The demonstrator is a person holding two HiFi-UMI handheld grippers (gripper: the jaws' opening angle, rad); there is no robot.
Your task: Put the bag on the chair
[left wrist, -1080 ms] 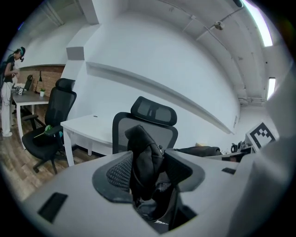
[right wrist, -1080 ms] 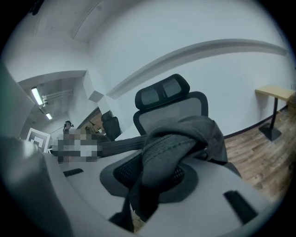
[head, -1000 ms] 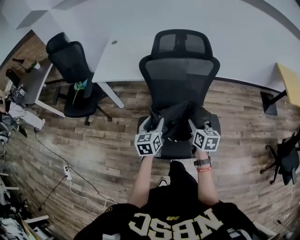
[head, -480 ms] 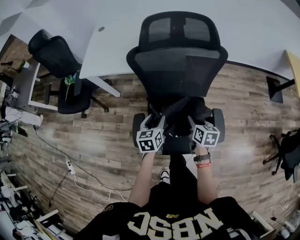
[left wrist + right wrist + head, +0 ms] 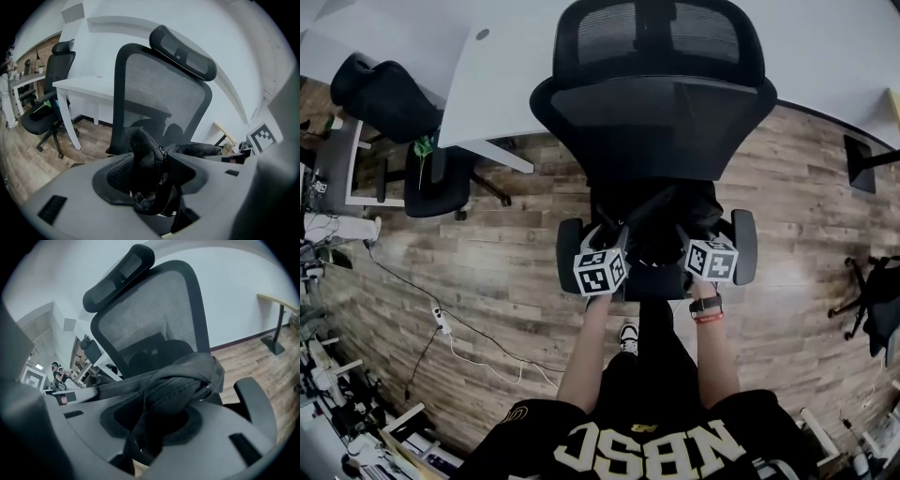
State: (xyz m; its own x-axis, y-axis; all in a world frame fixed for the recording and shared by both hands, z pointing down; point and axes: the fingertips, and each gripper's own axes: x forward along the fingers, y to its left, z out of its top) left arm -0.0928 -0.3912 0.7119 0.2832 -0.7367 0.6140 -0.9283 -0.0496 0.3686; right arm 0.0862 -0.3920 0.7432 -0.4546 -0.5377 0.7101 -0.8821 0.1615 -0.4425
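Observation:
A black office chair (image 5: pixel 656 103) with a mesh back and headrest stands right in front of me. A black bag (image 5: pixel 661 220) hangs low over its seat, held from both sides. My left gripper (image 5: pixel 614 246) is shut on the bag's left part; in the left gripper view dark fabric (image 5: pixel 145 154) is pinched between the pads of that gripper (image 5: pixel 152 176). My right gripper (image 5: pixel 689 242) is shut on the bag's right part, and in the right gripper view the zipped fabric (image 5: pixel 187 380) bulges out of the shut gripper (image 5: pixel 154 423). The bag hides the seat beneath it.
The chair's armrests (image 5: pixel 568 253) (image 5: pixel 743 246) flank the grippers. A white desk (image 5: pixel 502 84) stands behind the chair, with a second black chair (image 5: pixel 403 112) to the left. A cable and power strip (image 5: pixel 439 321) lie on the wooden floor at left.
Both grippers have sunk with the bag toward the seat. The chair has come nearer and fills more of the head view.

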